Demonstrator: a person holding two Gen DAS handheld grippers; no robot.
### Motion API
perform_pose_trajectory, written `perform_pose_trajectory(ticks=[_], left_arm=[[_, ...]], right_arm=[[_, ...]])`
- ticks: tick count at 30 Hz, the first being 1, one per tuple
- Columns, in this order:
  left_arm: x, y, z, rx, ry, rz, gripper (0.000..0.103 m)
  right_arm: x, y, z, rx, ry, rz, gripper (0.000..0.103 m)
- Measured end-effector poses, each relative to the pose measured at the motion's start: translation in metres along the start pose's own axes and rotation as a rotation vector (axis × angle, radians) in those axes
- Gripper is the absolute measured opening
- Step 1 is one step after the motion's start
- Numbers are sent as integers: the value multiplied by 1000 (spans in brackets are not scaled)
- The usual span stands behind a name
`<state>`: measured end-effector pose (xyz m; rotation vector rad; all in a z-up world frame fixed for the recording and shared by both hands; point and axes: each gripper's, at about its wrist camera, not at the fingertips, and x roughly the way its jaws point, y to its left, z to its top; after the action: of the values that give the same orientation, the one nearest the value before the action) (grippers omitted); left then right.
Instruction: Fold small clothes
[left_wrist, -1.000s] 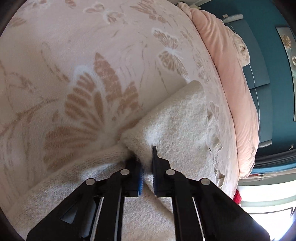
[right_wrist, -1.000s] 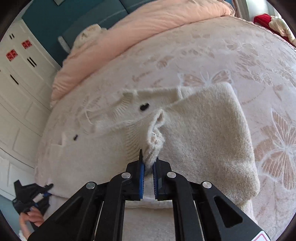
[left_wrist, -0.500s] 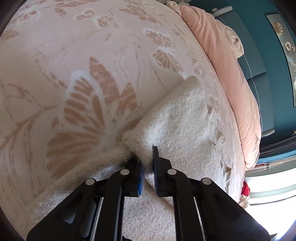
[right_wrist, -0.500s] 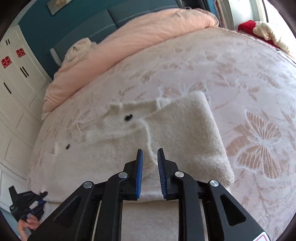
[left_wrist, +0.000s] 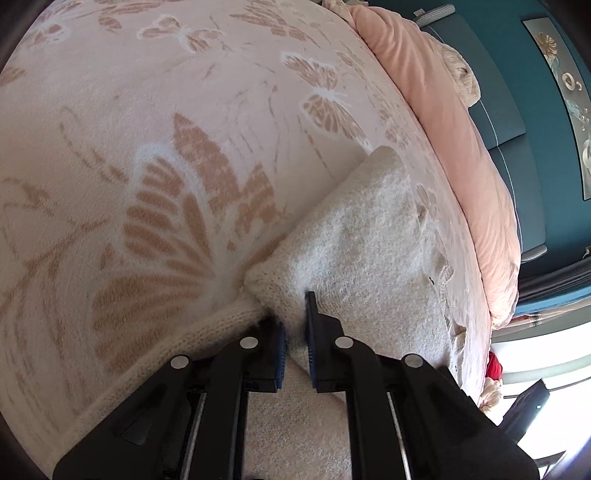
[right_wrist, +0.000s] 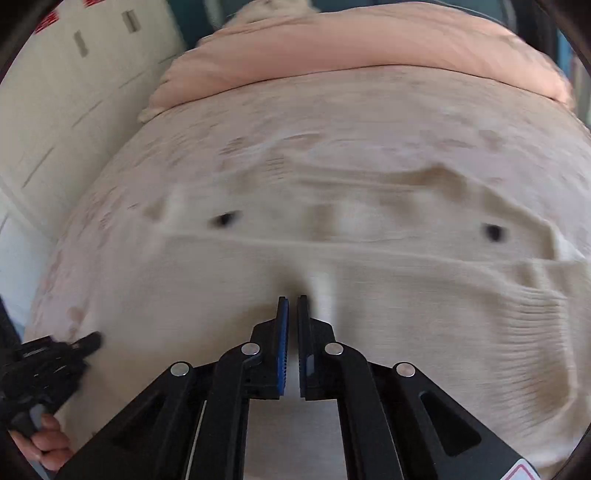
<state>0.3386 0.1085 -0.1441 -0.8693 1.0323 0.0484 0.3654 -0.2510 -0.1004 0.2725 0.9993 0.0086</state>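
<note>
Sweater blurs; right gripper fingers pressed together, empty. Left gripper pinches its folded corner.

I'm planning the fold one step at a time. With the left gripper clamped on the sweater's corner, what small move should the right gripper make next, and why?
Probably lower the right gripper onto the cream sweater beneath it and reopen to pinch the near edge. Its jaws have just closed with nothing between them, while the left gripper pinches a folded corner, so the next fold seems to need a second grip.
</note>
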Motion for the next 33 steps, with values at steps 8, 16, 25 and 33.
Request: perform_pose_trajectory(ticks=[8,16,25,33], left_arm=[[-11,-2,-9,71,-34,-15,15],[-20,-1,-15,11,-39,42,19],[-10,-6,-9,70,-32,129,19],[-89,12,-40,318,-44,122,62]], right_arm=[[-128,-164,-63,271,-106,-120,15],[-80,-135,-66,433,-29,133,57],[-46,-134,-59,371,40,26,5],[-190,-133,-138,325,-101,42,65]])
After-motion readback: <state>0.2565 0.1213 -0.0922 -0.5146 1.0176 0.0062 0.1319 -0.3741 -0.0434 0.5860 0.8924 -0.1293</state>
